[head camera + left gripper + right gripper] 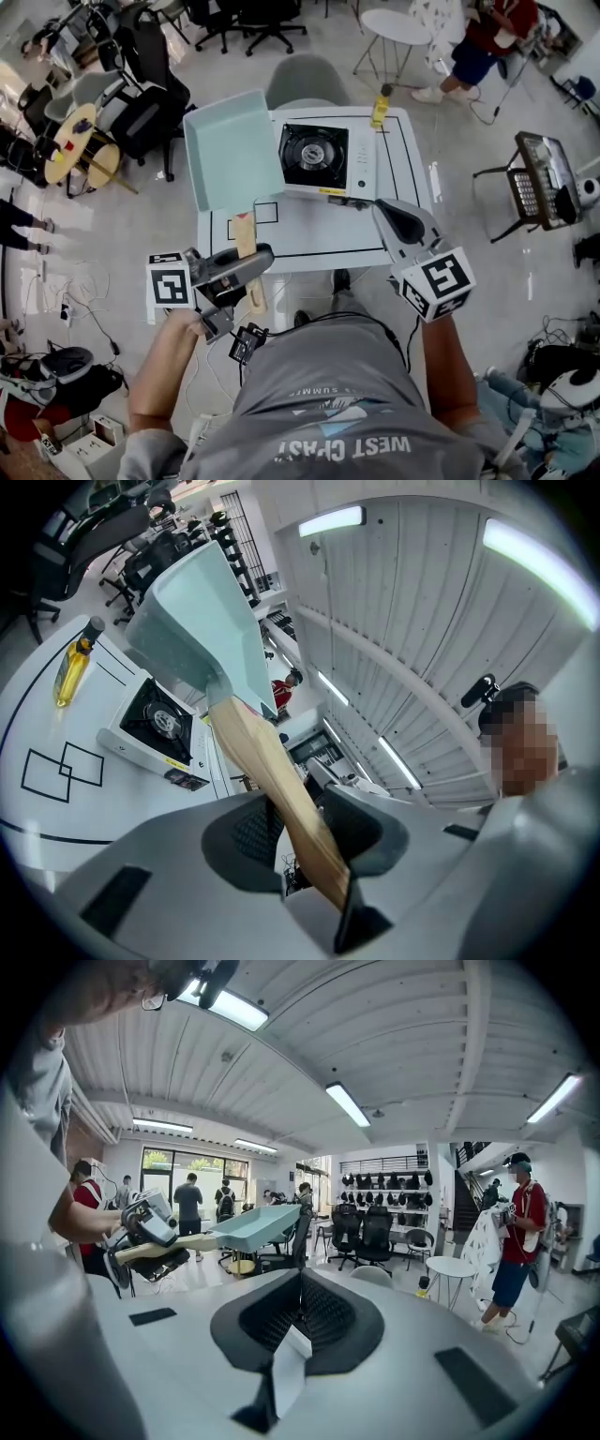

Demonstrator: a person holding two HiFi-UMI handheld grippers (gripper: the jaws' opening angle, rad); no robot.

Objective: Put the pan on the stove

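Wooden and pale, the handle (281, 789) of the pan sits clamped between the jaws of my left hand-held gripper (255, 261), low and left in the head view. At the lower right, my right hand-held gripper (394, 217) has its jaws pressed together with nothing between them. Further up the frame, the pale teal pan (234, 150) is held in the air above the left part of the white surface (319, 230), its right edge overlapping the left side of the stove (314, 155). The stove stands at upper centre, its black burner bare. Beyond it, at the surface's far right corner, stands a yellow bottle (380, 108).
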